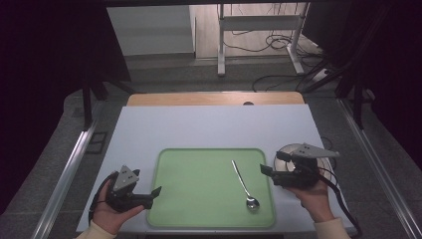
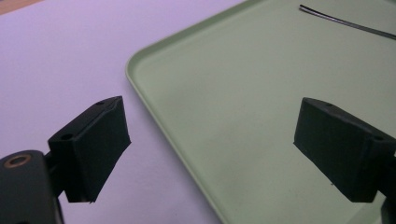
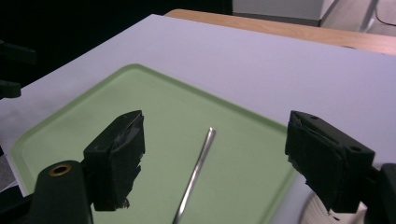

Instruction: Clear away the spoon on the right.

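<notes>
- Both your grippers gape, jaws spread, nothing btwn: left gripper (image 1: 155, 192) at tray's left rim, right gripper (image 1: 265, 169) at right rim.
- Green tray (image 1: 199, 164) holds 1 spoon (image 1: 245, 186), right half, bowl twd you.
- White plate (image 1: 328, 164) under right gripper, off tray.

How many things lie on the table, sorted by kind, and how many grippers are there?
Green tray: 1
Metal spoon: 1
Round roll, partly hidden, beside the tray: 1
Grippers, left and right, both open: 2
Total: 5
</notes>
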Tool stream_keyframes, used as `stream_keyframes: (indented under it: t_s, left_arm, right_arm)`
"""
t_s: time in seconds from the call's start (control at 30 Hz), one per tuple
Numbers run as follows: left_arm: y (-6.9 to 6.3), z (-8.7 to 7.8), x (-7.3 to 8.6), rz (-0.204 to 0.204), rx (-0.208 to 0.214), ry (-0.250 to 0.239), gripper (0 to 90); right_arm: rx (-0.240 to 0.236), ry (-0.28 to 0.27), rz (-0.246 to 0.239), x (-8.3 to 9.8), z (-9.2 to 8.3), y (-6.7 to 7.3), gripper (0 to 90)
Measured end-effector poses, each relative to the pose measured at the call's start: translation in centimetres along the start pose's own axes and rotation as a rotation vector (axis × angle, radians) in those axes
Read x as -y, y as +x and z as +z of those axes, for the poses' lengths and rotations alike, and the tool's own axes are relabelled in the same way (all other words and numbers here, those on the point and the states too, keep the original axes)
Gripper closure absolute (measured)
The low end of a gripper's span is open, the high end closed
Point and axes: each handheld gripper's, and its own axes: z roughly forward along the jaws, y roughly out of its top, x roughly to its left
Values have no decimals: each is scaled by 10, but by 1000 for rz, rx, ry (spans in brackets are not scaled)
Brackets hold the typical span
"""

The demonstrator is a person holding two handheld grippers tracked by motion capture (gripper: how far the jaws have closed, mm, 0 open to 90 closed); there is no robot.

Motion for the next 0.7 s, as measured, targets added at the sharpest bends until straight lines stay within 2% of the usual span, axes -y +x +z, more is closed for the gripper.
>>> stream_keyframes:
  t_s: [0.03,0.13,0.27,0.33,0.43,0.57,0.7]
  left_arm:
    - [0,0,0,1,-1,2,101]
    - [0,0,-1,3,-4,1,101]
    - [0,1,-1,1,-5,2,101]
    - [1,2,-1,-1,-7,5,101]
    - [1,3,-1,-1,-9,7,101]
    - [2,3,-1,-1,-10,10,101]
    - [3,4,-2,-6,-11,8,101]
  right_arm:
    - [0,0,0,0,0,0,197]
    - [24,-7,26,14,-18,-3,197]
    - [40,-10,49,27,-30,-9,197]
    - [39,-10,69,31,-33,-12,197]
    - [42,-15,69,32,-34,-14,197]
    - [37,-18,58,31,-33,-13,197]
    - [46,6,36,32,-29,-11,189]
